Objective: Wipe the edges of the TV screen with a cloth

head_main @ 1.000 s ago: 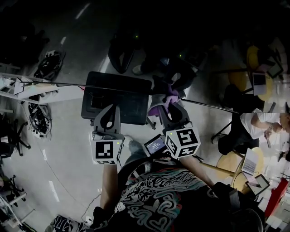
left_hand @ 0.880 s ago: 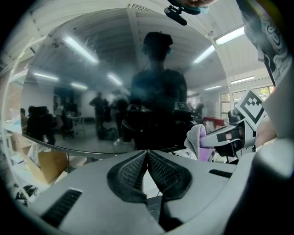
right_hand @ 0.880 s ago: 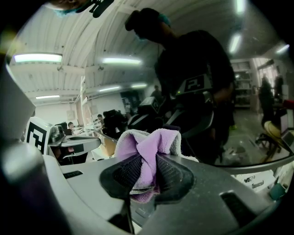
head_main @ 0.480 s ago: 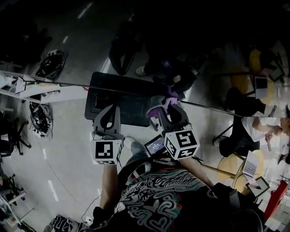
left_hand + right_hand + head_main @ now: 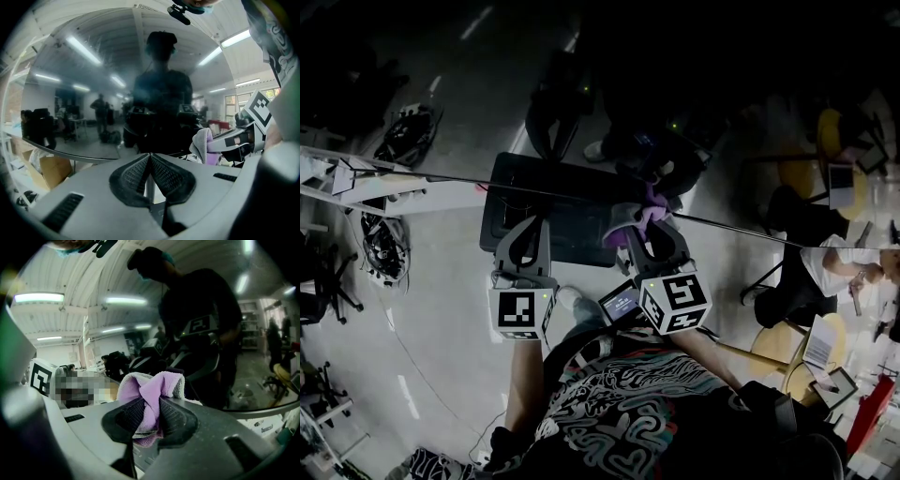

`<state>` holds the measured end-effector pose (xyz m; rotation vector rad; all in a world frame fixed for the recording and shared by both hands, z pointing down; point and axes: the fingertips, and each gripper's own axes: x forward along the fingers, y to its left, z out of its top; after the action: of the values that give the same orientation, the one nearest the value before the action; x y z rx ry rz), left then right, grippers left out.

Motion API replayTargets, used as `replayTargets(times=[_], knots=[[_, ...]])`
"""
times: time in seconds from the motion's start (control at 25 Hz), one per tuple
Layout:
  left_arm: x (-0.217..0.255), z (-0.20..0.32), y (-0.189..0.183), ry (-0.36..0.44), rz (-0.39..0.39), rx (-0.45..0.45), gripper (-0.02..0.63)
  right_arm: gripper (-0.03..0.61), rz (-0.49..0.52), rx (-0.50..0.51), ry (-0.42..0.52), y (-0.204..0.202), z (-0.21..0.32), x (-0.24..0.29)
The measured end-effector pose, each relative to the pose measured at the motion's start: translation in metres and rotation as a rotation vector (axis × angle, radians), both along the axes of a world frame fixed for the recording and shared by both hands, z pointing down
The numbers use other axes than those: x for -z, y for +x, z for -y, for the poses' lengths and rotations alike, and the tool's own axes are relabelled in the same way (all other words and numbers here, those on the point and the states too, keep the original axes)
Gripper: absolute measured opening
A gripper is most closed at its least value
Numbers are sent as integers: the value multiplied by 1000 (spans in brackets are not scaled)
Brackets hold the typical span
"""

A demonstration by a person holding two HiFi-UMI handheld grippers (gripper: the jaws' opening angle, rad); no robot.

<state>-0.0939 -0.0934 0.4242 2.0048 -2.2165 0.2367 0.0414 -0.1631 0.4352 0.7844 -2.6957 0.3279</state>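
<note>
We hold the right gripper (image 5: 649,232) at the screen's (image 5: 84,103) edge, fingers clamped on the purple cloth (image 5: 637,212), which lies against that edge. The left gripper (image 5: 523,246) points at the screen just beside it, fingers closed together on nothing.

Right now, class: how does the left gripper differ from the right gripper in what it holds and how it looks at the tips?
The left gripper is shut on nothing; the right gripper is shut on a purple cloth. The cloth bulges past the right gripper's tips; the left gripper's tips are bare. Both face the TV screen.
</note>
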Motion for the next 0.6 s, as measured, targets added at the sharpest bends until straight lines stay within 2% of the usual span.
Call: replayTargets(times=[0.6], knots=[[1, -1, -5, 8, 5, 22, 18, 109, 11, 26, 6, -8, -2, 2]])
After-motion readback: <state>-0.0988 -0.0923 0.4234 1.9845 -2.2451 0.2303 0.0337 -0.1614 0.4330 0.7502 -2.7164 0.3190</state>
